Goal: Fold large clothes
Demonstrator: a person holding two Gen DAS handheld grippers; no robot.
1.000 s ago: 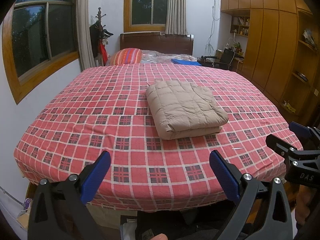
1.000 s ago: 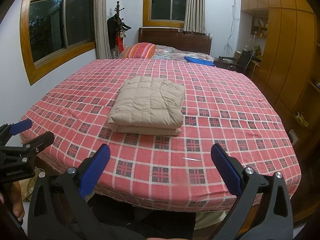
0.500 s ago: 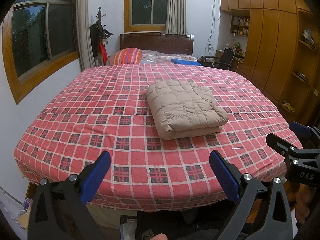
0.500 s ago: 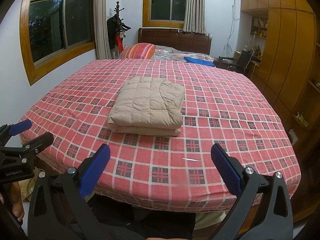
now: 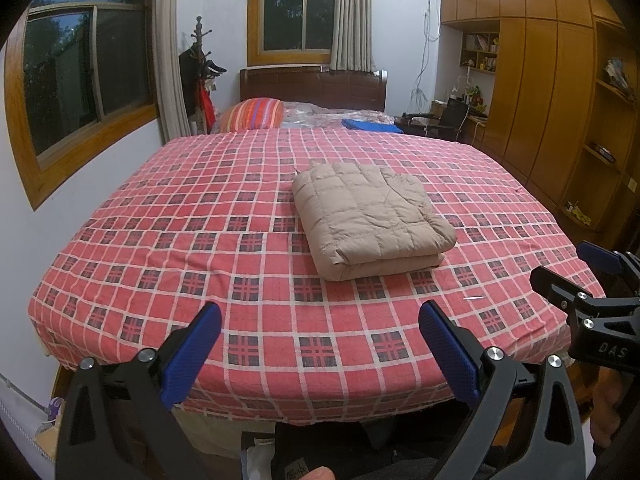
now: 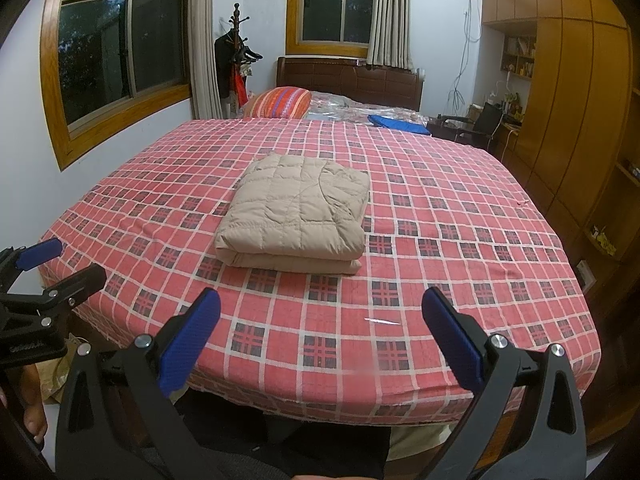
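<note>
A beige quilted jacket point(image 5: 370, 218) lies folded into a thick rectangle near the middle of the red checked bed point(image 5: 200, 240); the right wrist view shows the same jacket point(image 6: 298, 216). My left gripper point(image 5: 320, 354) hangs open over the bed's near edge, well short of the jacket, with nothing between its blue pads. My right gripper point(image 6: 320, 350) is also open and empty, held at the near edge. In the left wrist view the right gripper point(image 5: 576, 268) shows at the right border. The left gripper point(image 6: 52, 264) shows at the left border of the right wrist view.
A striped pillow point(image 5: 254, 114) and a blue cloth point(image 5: 370, 125) lie at the far end by the dark headboard point(image 5: 314, 86). A coat stand point(image 5: 200, 76) is at the left wall under windows. Wooden wardrobes point(image 5: 540, 100) line the right side. A small white sliver point(image 6: 384, 322) lies on the sheet.
</note>
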